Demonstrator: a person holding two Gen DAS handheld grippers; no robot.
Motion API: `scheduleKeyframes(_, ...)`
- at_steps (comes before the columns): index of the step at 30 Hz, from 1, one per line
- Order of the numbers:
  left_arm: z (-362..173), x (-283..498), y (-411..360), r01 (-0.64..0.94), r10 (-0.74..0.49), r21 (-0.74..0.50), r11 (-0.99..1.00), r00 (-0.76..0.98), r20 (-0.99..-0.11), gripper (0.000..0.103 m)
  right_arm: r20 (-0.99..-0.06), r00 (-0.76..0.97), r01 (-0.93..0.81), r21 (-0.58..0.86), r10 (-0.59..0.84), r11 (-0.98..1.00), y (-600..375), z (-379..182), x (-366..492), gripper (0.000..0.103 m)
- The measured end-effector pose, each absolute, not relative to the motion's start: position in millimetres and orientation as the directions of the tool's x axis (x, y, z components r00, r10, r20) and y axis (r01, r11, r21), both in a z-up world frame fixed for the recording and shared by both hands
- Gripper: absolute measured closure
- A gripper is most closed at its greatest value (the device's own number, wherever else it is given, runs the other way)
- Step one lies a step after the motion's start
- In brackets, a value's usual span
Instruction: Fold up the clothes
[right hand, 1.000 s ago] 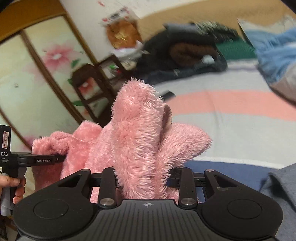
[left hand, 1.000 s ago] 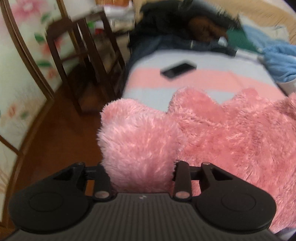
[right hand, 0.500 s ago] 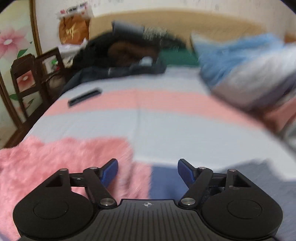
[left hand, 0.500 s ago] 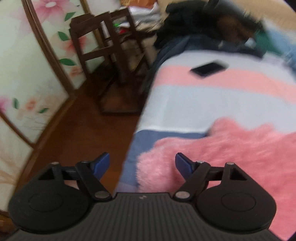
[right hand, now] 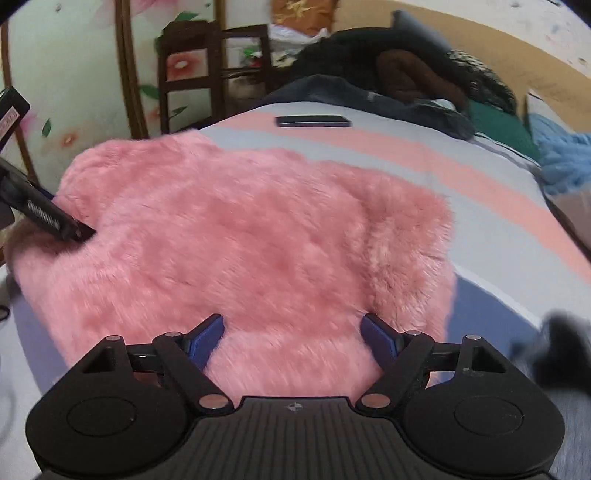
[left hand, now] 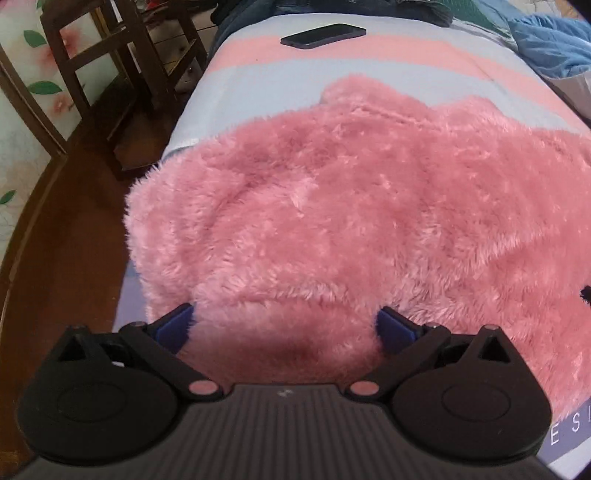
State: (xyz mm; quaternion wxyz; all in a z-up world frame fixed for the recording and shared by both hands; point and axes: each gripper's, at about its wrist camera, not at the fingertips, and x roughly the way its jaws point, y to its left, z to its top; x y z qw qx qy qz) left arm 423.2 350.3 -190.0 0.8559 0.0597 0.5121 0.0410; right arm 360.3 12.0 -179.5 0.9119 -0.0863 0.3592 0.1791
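- My left gripper (left hand: 284, 325) sits right over the near edge of the pink fleece (left hand: 351, 221). Its blue pads (left hand: 173, 325) are spread wide and still opening, with pile between them but nothing pinched. A second ago those pads were clamped on a raised fold of this fleece.
- My right gripper (right hand: 291, 332) is also at the fleece's (right hand: 240, 251) near edge, further along it. Its pads (right hand: 207, 336) are apart and still widening, with fur between them and no grip. A second ago they held a tall bunched peak of the fabric.
- The fleece itself now lies spread flat on the striped bedcover (left hand: 369, 55), where earlier it hung lifted in both my grips. One side of it overhangs the bed edge toward the wooden floor (left hand: 74, 240).
- In the right view, my left gripper's dark finger (right hand: 51, 218) rests against the far left side of the fleece.
- Beyond the fleece, a dark phone (left hand: 323, 35) lies on the bedcover's pink stripe, in the same spot as before.
- Further past the fleece, dark clothes (right hand: 388, 77) are heaped at the head of the bed, with a blue blanket (right hand: 561, 158) off to their right.
- Left of the fleece, off the bed, stands a wooden chair (left hand: 107, 62).
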Motion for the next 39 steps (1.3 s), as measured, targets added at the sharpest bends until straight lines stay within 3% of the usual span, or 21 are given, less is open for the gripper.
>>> scheduleKeyframes(7,-166.0,405.5,322.4,-0.073,0.248,0.242,0.968,0.448,-0.859,0.0,-0.742,0.654,-0.37,-0.14,0.15,0.918,32.1,-136.7,364.1,0.021)
scheduleKeyframes(9,-139.0,381.4,308.5,-0.106,0.273,0.253,0.962,0.465,-0.842,0.0,-0.715,0.695,-0.307,-0.191,0.082,0.932,32.7,-103.4,349.1,0.015)
scheduleKeyframes(11,-111.1,352.5,293.9,-0.155,0.266,0.217,0.964,0.493,-0.828,0.0,-0.704,0.71,-0.213,-0.178,0.027,0.961,21.0,-62.2,324.2,0.0)
scheduleKeyframes(18,-11.4,271.2,240.2,-0.248,0.208,0.119,0.961,0.375,-0.903,0.0,-0.833,0.552,-0.028,0.035,0.045,0.999,-45.5,40.8,228.4,0.0)
scheduleKeyframes(25,135.1,167.7,132.4,-0.132,0.159,0.115,0.985,0.408,-0.899,0.0,-0.847,0.524,0.013,-0.097,-0.089,0.995,-83.7,116.6,134.7,0.0)
scheduleKeyframes(29,196.8,125.3,86.0,-0.068,0.126,0.107,0.992,0.448,-0.885,0.0,-0.842,0.535,0.051,-0.06,-0.078,0.997,-110.1,164.8,98.0,0.0)
scheduleKeyframes(34,240.1,80.4,42.4,-0.036,0.085,0.077,0.996,0.445,-0.892,0.0,-0.838,0.542,0.101,0.142,0.065,0.985,-144.9,194.6,67.9,0.0)
scheduleKeyframes(39,252.0,49.0,14.7,-0.023,0.065,0.061,0.998,0.439,-0.896,0.0,-0.865,0.501,0.123,0.051,-0.018,0.991,-151.5,201.0,46.9,0.0)
